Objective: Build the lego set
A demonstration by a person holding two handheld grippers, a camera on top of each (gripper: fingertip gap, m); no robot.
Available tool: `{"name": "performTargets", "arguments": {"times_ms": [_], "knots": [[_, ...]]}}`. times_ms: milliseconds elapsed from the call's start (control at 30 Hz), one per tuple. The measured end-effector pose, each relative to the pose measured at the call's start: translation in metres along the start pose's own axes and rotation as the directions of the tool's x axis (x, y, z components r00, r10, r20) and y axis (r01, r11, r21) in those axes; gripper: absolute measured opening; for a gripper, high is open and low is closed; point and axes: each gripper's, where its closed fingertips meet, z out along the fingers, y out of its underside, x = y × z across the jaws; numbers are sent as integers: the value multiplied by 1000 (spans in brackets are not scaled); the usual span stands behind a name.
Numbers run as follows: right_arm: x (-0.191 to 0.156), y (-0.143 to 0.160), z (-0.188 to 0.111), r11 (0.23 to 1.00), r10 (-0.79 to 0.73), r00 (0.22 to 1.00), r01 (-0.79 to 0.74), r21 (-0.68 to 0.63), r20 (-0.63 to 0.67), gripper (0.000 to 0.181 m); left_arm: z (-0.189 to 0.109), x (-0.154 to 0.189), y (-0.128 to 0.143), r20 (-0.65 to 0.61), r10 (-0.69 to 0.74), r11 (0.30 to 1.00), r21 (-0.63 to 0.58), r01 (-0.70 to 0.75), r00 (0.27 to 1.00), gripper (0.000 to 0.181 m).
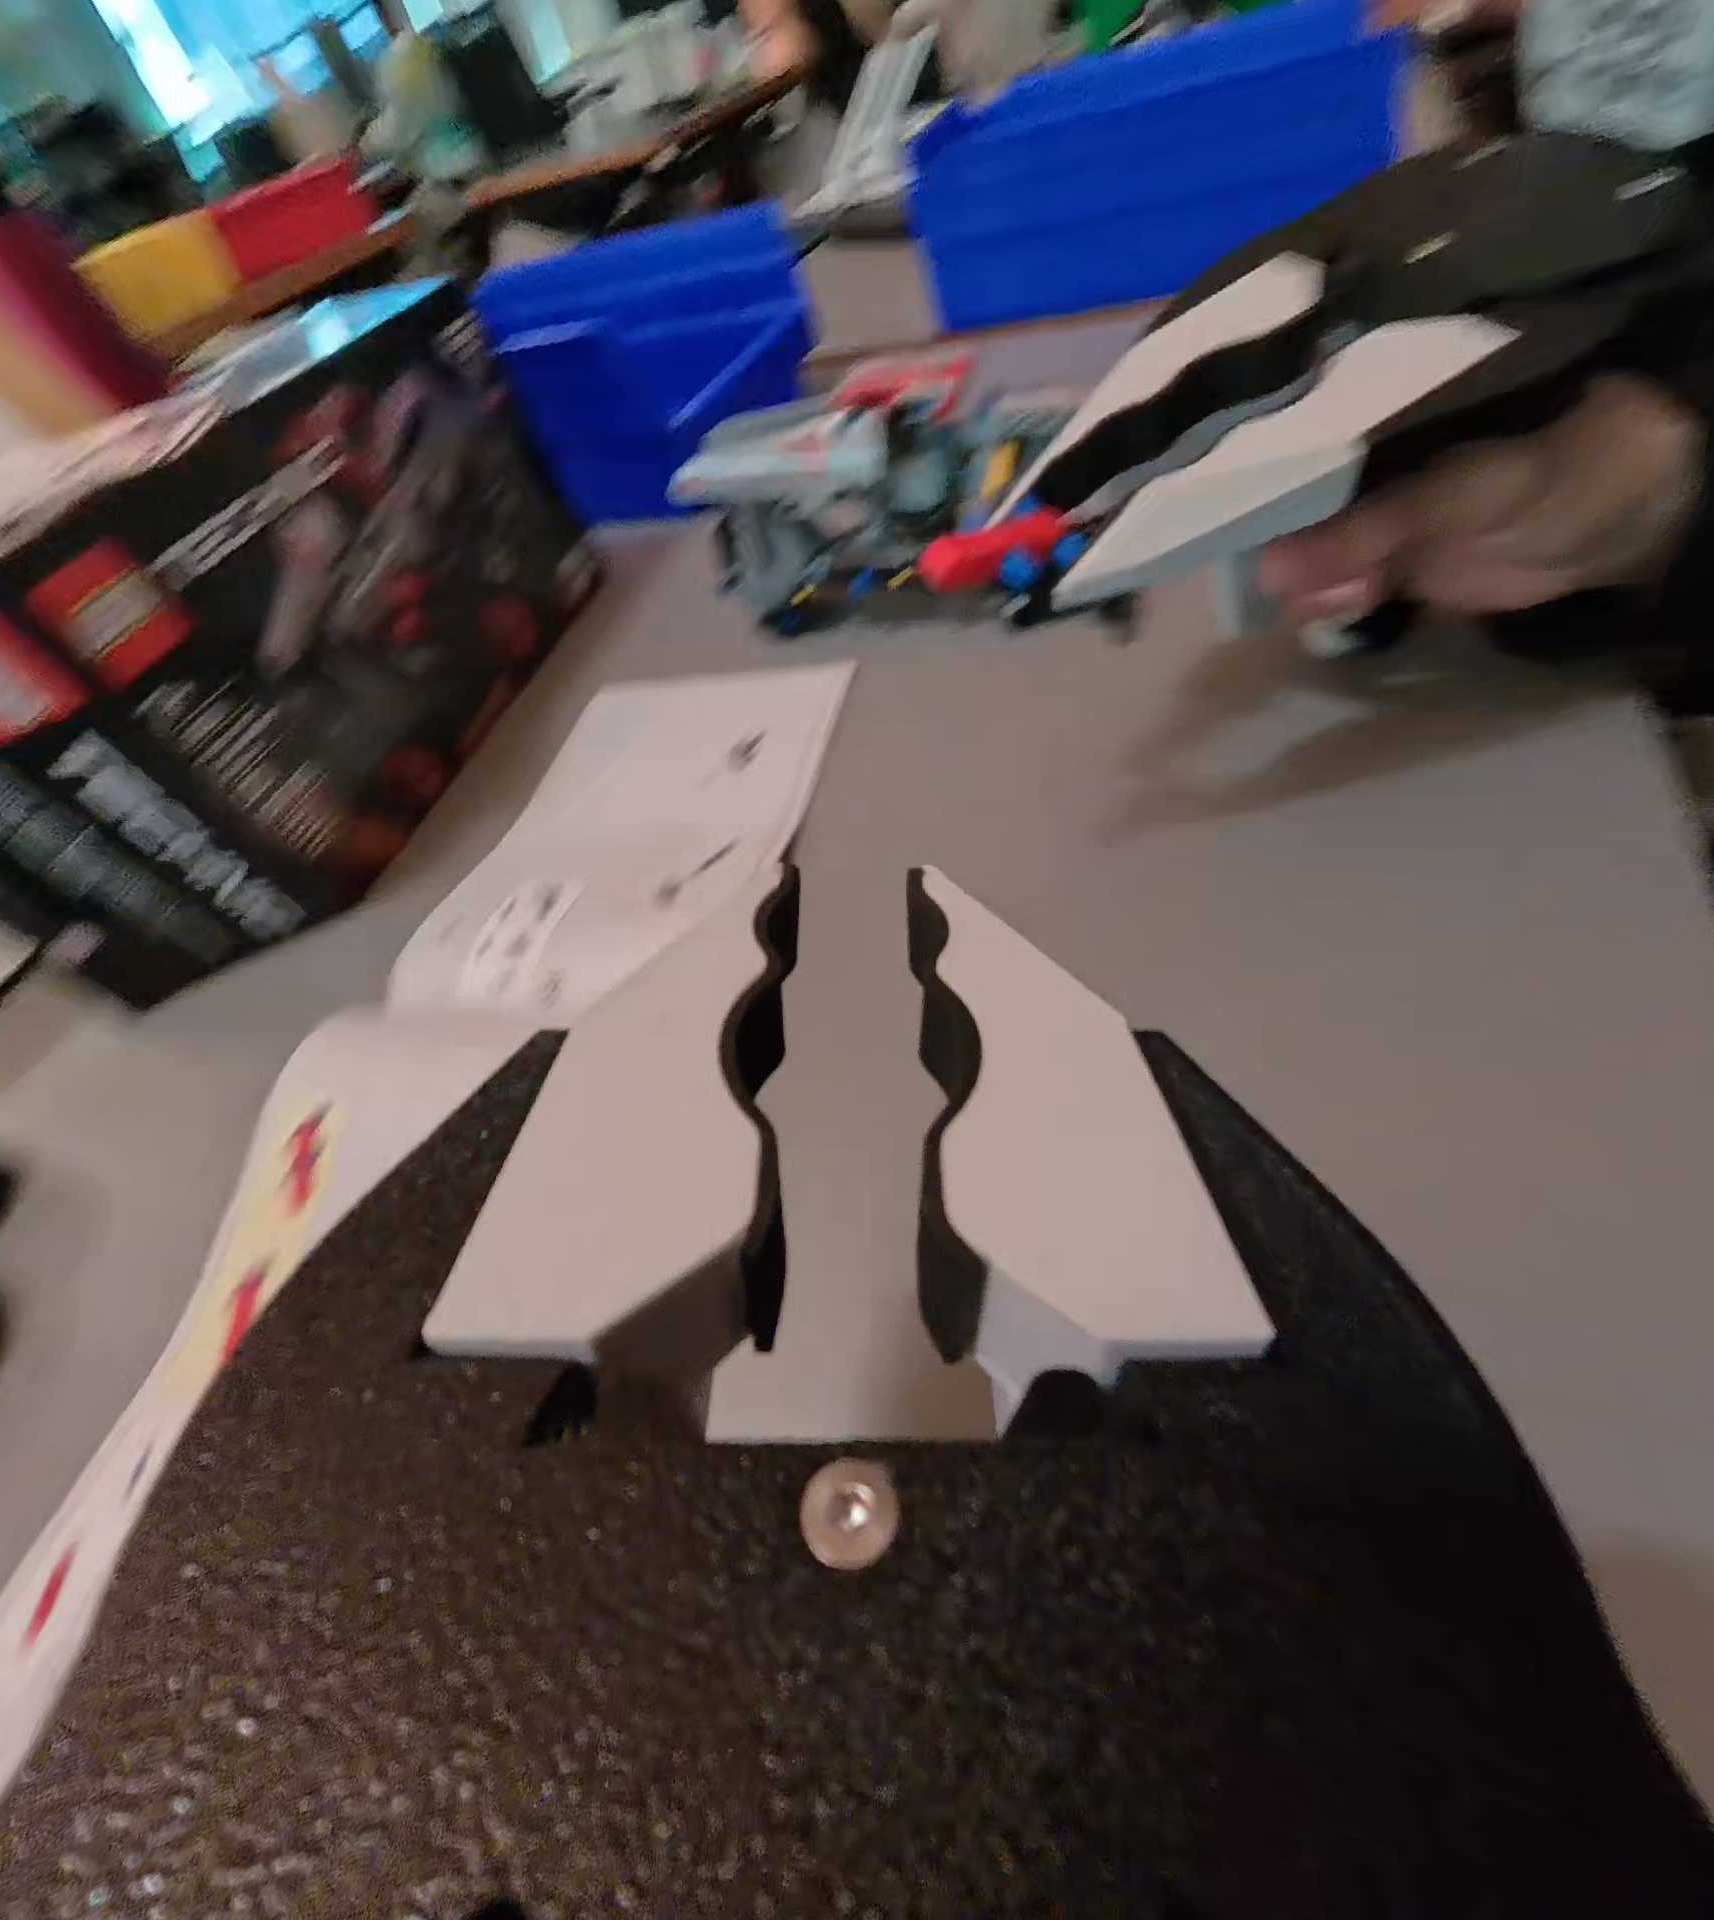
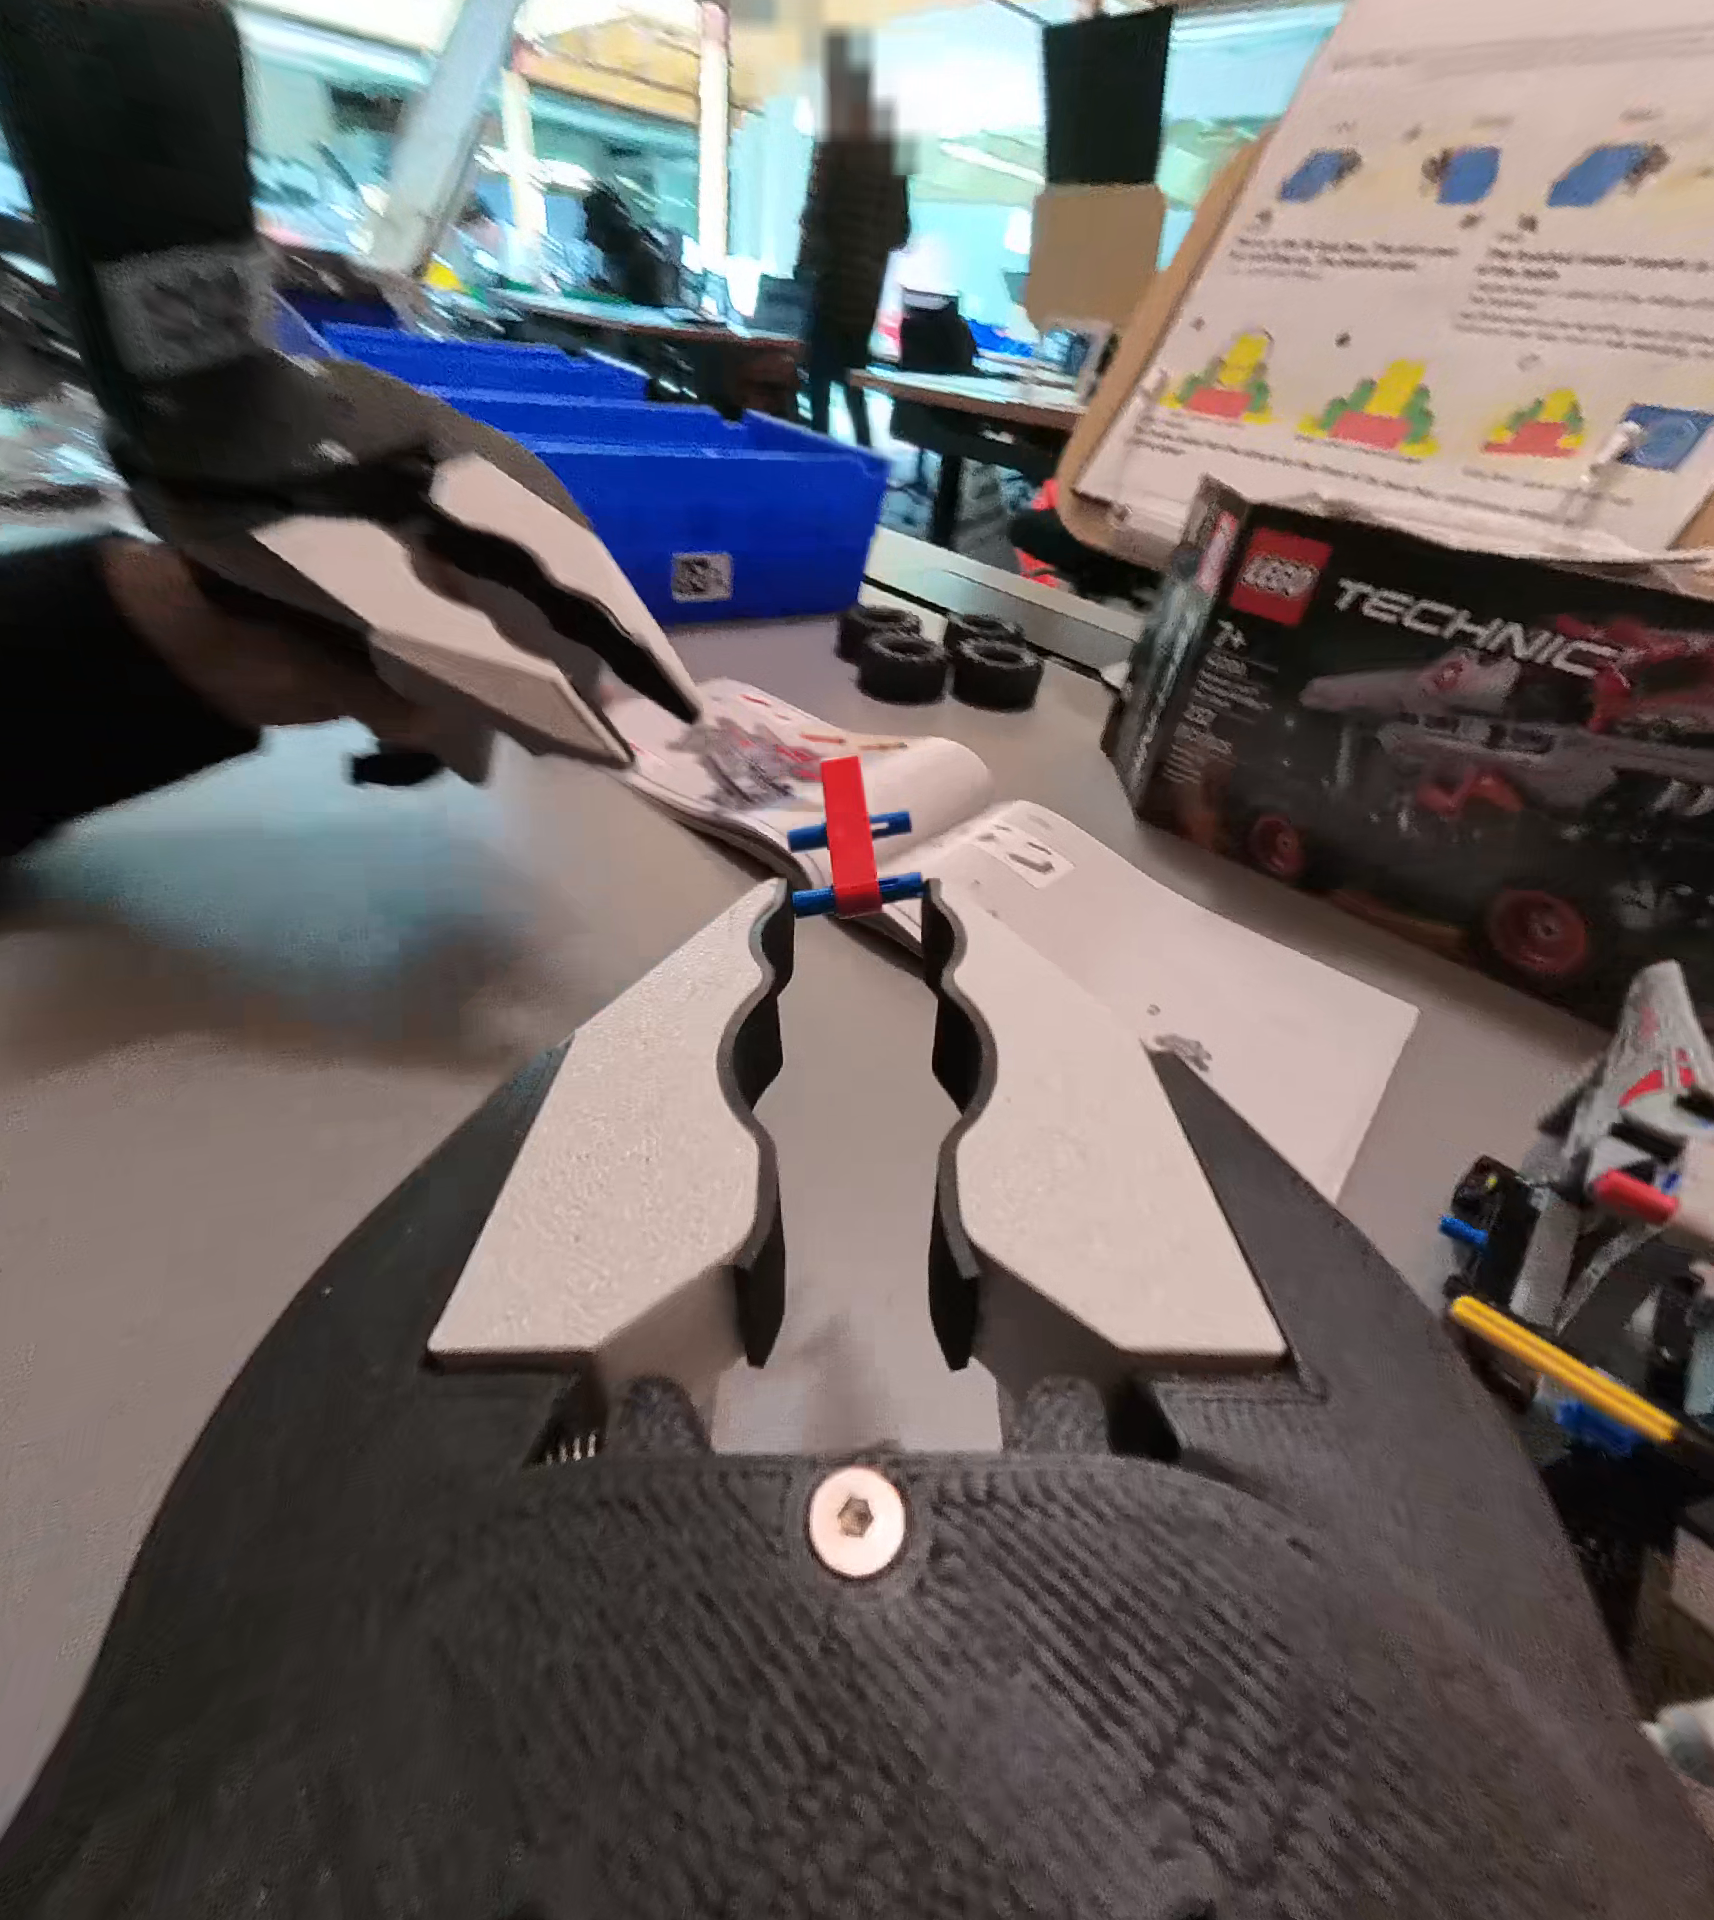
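The left wrist view is motion-blurred, so the half-built lego model (image 1: 832,499) at 12 o'clock on the counter (image 1: 1248,1039) is hard to make out, and the right hand-held gripper (image 1: 1071,520) hides its right end. The left hand-held gripper (image 1: 853,883) is slightly parted and empty above the open instruction booklet (image 1: 624,831). The right hand-held gripper (image 2: 858,899) pinches a red beam with blue pins (image 2: 850,842) at its tips, the lego box (image 2: 1455,748) at 2 o'clock, four black tyres (image 2: 936,655) at 12, and the model cut off at 4 o'clock.
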Motion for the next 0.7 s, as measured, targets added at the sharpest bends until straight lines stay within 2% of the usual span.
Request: {"name": "performTargets", "arguments": {"times_ms": [67,200,300,467,700], "knots": [[7,3,5,998,-53,994,50,-32,-100,22,-18,-21,27,131,-27,994,-102,41,991,14],[3,21,22,982,-111,991,96,-165,-81,23,-44,-51,71,334,31,961,-270,64,942,1],[7,40,34,952,-96,992,66,-299,-87,23,-55,-66,87,431,94,944,-326,58,897,0],[15,62,42,900,-94,989,36,-434,-115,23,-66,-78,104,490,225,894,-447,21,842,0],[19,88,47,811,-147,981,45,-583,-129,23,-69,-84,122,510,280,831,-553,62,814,0]]}}
